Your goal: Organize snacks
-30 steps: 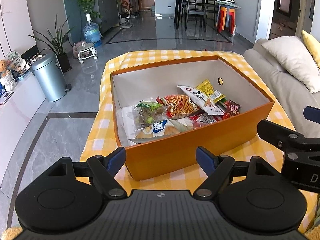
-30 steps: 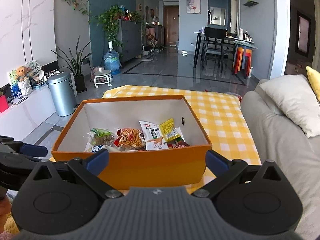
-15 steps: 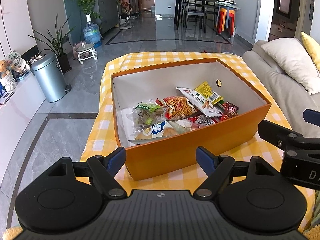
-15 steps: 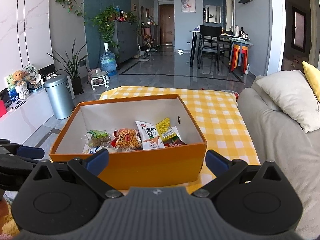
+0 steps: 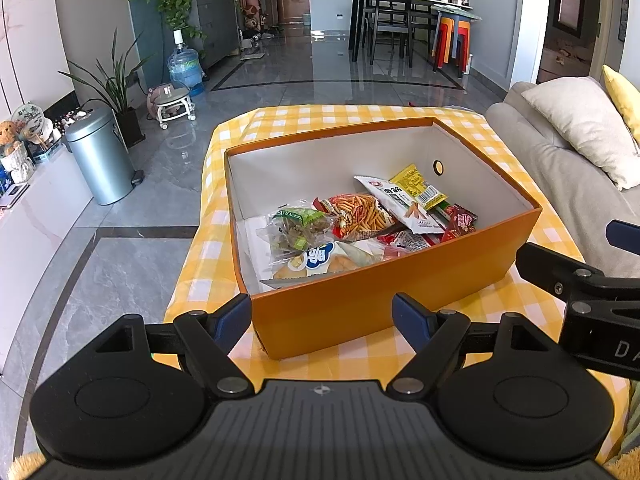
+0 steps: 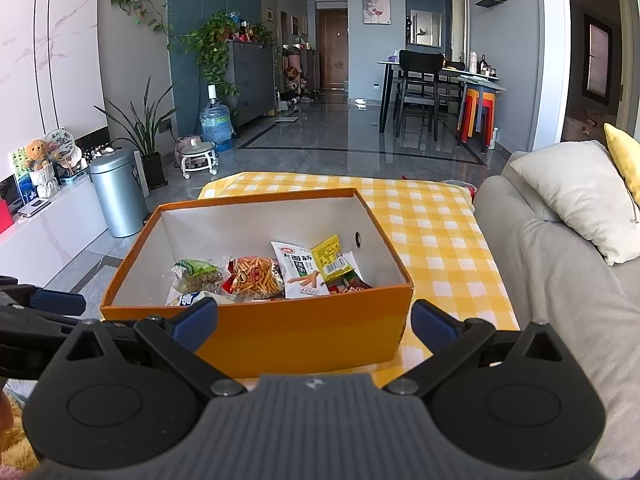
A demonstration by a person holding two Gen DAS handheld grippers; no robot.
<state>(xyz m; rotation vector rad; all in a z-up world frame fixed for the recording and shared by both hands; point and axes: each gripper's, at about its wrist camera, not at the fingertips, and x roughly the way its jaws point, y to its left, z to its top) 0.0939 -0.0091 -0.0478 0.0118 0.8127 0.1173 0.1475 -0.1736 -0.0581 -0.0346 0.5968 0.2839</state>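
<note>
An orange box (image 5: 384, 304) (image 6: 280, 332) with a white inside stands on the yellow checked tablecloth (image 5: 360, 114) (image 6: 432, 232). Several snack packets lie in it: a green-topped clear bag (image 5: 298, 230) (image 6: 196, 274), an orange stick-snack bag (image 5: 360, 216) (image 6: 256, 276), a white packet (image 5: 400, 204) (image 6: 298, 270) and a yellow packet (image 5: 418, 186) (image 6: 330, 258). My left gripper (image 5: 322, 316) hangs open just before the box's near wall, holding nothing. My right gripper (image 6: 314, 320) is open too, empty, in front of the box; it also shows at the right of the left wrist view (image 5: 580, 280).
A grey sofa (image 6: 560, 280) with a pale cushion (image 6: 580, 200) and a yellow cushion (image 6: 624, 156) runs along the table's right side. A metal bin (image 6: 118, 192) and a low white shelf (image 6: 44, 232) stand left on the tiled floor. A dining table with chairs (image 6: 424, 88) is far back.
Both grippers have drawn back and risen a little from the box, which now looks smaller and farther. The snacks and the box have not moved. Both grippers stay open.
</note>
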